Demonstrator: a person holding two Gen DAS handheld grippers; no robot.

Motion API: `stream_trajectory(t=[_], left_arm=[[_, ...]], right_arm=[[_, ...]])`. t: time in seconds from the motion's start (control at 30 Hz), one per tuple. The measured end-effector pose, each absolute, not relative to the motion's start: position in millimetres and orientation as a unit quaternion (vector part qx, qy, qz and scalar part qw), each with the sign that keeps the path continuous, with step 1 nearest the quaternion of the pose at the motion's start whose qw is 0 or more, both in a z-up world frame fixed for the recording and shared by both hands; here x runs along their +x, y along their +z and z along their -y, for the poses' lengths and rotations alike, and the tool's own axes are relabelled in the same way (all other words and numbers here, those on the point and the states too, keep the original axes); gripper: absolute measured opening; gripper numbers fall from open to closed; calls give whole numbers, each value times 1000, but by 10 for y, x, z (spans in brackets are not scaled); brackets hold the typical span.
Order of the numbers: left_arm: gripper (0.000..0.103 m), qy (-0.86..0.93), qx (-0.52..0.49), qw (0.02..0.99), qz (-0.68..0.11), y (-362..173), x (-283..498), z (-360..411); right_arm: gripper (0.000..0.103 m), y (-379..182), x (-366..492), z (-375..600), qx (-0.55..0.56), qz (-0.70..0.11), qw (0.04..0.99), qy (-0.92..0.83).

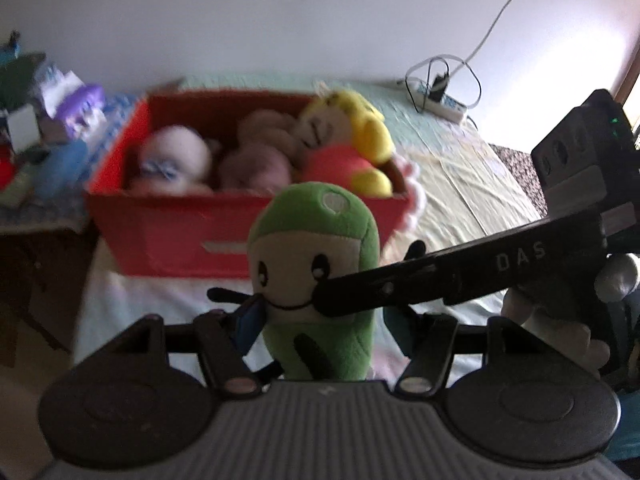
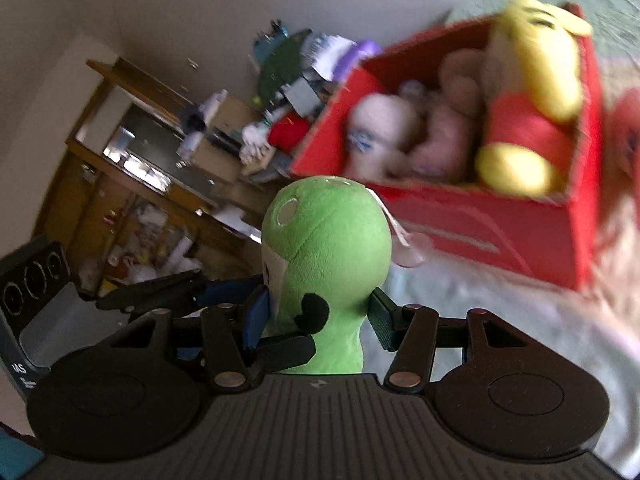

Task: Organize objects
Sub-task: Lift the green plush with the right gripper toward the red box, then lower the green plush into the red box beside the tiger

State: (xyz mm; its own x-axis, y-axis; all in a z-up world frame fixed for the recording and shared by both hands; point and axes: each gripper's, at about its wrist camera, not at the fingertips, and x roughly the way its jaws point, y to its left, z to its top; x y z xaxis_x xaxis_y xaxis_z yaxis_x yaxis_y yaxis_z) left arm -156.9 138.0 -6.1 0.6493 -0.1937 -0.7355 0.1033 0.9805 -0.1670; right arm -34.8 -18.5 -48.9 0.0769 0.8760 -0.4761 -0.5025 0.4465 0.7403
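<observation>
A green plush toy (image 1: 316, 240) with a cream face and black arms hangs upright between both grippers, above the bed. My left gripper (image 1: 324, 316) is shut on its lower body, blue and teal pads at either side. My right gripper (image 2: 320, 316) is shut on its neck from behind. One right finger (image 1: 440, 276) crosses the toy's mouth in the left wrist view. A left finger (image 2: 160, 288) shows at the left of the right wrist view. Ahead stands a red box (image 1: 168, 236) (image 2: 500, 236) holding a yellow bear (image 1: 360, 136), a white plush (image 1: 176, 160) and a pink plush (image 1: 260, 152).
The box rests on a bed with a pale sheet (image 1: 460, 168). A power strip with looped cables (image 1: 440, 96) lies at the bed's far right. A cluttered side table (image 1: 44, 128) stands left of the box. A wooden cabinet (image 2: 120, 184) is beyond it.
</observation>
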Motion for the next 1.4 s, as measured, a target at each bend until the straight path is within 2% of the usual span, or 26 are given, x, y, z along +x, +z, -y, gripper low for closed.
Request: stream_trajectory(t=[0.33,0.67,0.93,1.1,1.4], left_arm=[[66,-107,-29,938,-328,387,-1439,-1973],[68,-150,-17,949,-278,526,-959,-2231],[68,-195,-79,923,-322,116,-402,-2333],[68,-202,-84,909,-355,-157,-198,-2283],[70,-193,-106,893,-393,-353,127,-2419]], right_arm=[[56,-76,-174,-172,231,-394,750,478],[56,52,50,-266,221,-334,818,413],[55,-249,367,-306,192,-362,847,339],[55,-411,508,-395,173,-385,850,316],[55,-564,640,-575,183,-415,843,287]])
